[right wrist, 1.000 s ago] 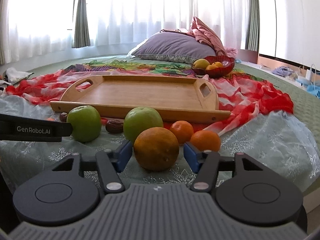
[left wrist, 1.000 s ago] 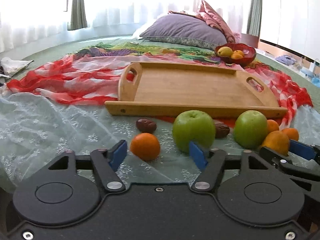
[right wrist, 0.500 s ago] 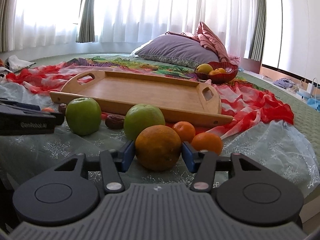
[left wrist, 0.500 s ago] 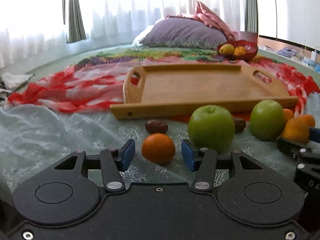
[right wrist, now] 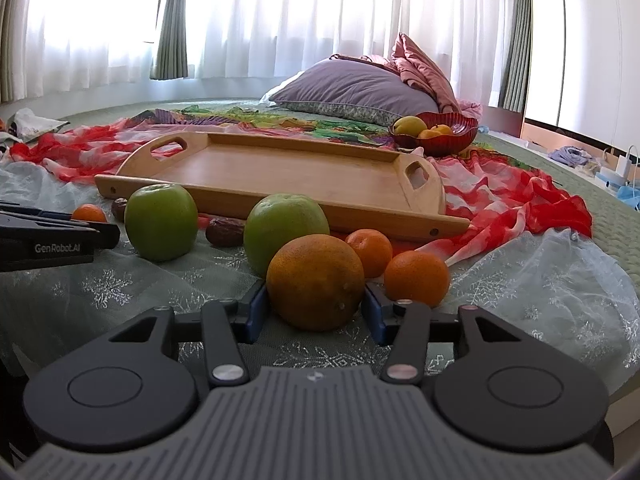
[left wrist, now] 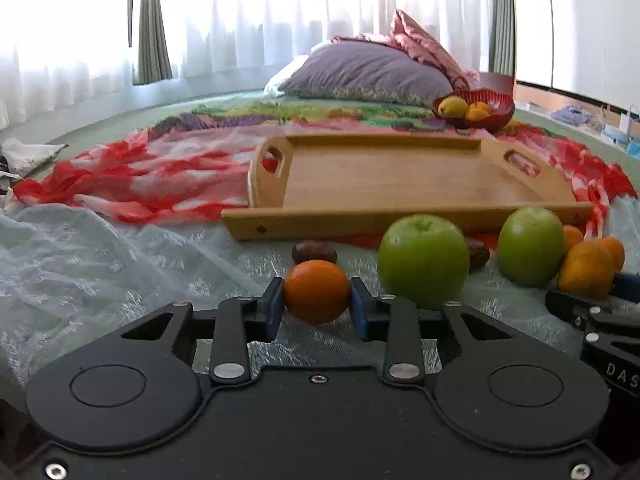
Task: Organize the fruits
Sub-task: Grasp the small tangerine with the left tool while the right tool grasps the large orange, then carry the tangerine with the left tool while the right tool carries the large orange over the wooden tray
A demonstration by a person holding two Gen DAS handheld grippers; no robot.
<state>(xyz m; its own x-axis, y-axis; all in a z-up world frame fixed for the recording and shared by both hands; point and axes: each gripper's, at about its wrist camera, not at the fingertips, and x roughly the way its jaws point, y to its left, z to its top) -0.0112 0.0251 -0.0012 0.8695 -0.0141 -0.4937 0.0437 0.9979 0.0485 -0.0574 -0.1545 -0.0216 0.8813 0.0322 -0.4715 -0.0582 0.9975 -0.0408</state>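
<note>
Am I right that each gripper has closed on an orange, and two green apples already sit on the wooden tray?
Not quite. The wooden tray holds nothing: in the right wrist view both green apples lie on the cloth in front of it. The rest stands: the left gripper has just closed on the small orange, the right gripper on the large orange.

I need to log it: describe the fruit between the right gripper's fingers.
Start at the wooden tray; loose fruit lies before its near edge. Nearest the camera, the large orange sits between the right gripper fingers, bigger and duller than the two small tangerines beside it.
</note>
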